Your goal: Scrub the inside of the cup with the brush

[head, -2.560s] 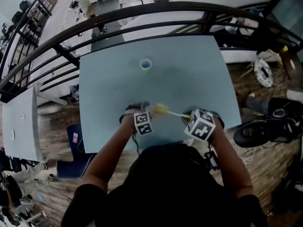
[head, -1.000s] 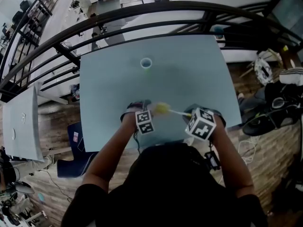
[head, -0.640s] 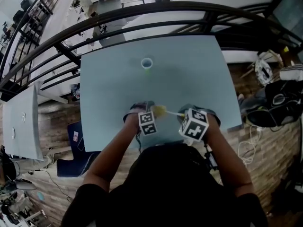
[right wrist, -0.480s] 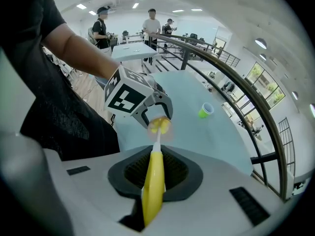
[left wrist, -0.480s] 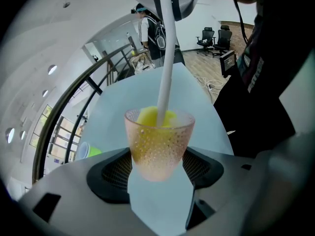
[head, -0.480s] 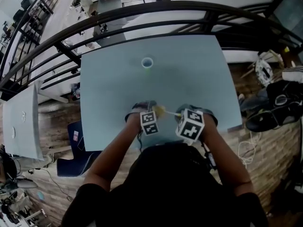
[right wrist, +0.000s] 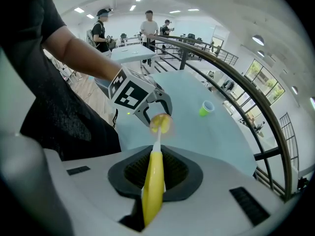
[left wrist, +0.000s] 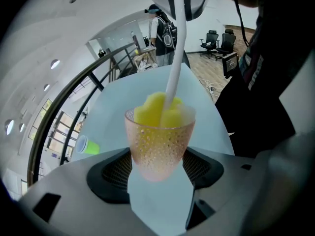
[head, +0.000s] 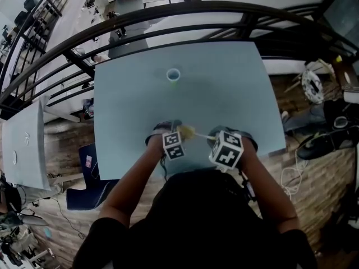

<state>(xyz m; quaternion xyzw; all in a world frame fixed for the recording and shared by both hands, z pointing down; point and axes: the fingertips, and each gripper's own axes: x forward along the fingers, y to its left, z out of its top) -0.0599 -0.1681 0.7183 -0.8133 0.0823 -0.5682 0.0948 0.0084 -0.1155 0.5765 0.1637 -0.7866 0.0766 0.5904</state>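
My left gripper (left wrist: 158, 178) has its jaws set wide and pressed on the lower sides of the cup (left wrist: 160, 141), a pinkish, see-through, dimpled tumbler. My right gripper (right wrist: 154, 175) is clamped on the yellow handle of the brush (right wrist: 152, 186). The brush's thin white stem runs from there to the left. Its yellow sponge head (left wrist: 158, 109) sits inside the cup's mouth and bulges a little above the rim.

In the head view both grippers work side by side over the near part of the pale blue table (head: 230, 83), just inside its near edge, with my body right behind them. The cup (head: 178, 131) is between the left gripper's jaws there, near the middle of the table's width. The table's left and right edges are both well apart from my tools.

Ahead of the grippers the tabletop lies open toward the far edge. A small green cup (head: 173, 75) stands upright there, well apart from the brush and the held cup, slightly to the left. Beyond the far edge runs a dark curved railing (head: 168, 17). To the right of the table, cables and bags lie on the wooden floor (head: 314, 167).
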